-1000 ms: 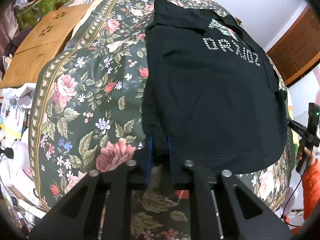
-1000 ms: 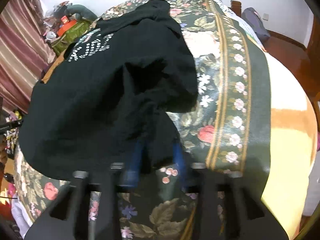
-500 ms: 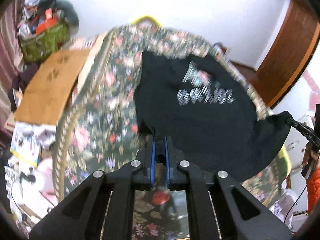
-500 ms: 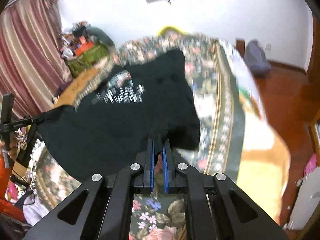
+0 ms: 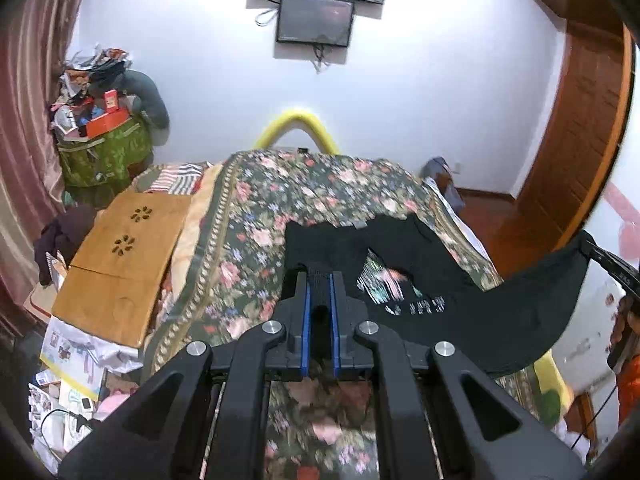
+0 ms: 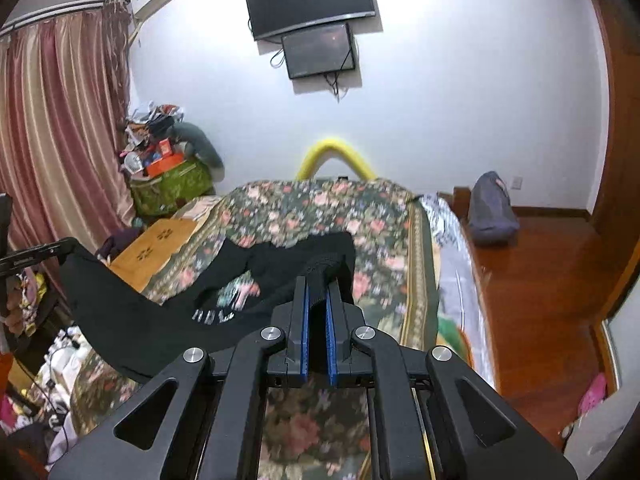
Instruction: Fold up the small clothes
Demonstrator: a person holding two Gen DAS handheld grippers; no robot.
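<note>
While both of your grippers are raised above the bed, each one has its blue-padded fingers pinched together on a corner of the black T-shirt with pale printed lettering [image 5: 420,276]. Your left gripper [image 5: 319,280] clamps a ribbed hem edge between its pads, and your right gripper [image 6: 317,284] does the same at the opposite corner. You can see the other gripper at the frame edge in each wrist view, with the cloth drawn out to it.

Your shirt hangs between the two grips as a sagging sheet over the dark green floral bedspread [image 5: 260,216]; its far part folds back down onto the quilt, with the lettering showing upside down in the dip. The print is blurred, so you cannot read it.

Beyond your shirt, a yellow curved foam headrail [image 5: 297,128] rises at the end of the bed. A perforated wooden board [image 5: 120,256] lies along the left side of the bed. Two dark wall-mounted screens [image 6: 316,20] hang on the white wall, and striped pink curtains [image 6: 60,120] cover the left of the room.
</note>
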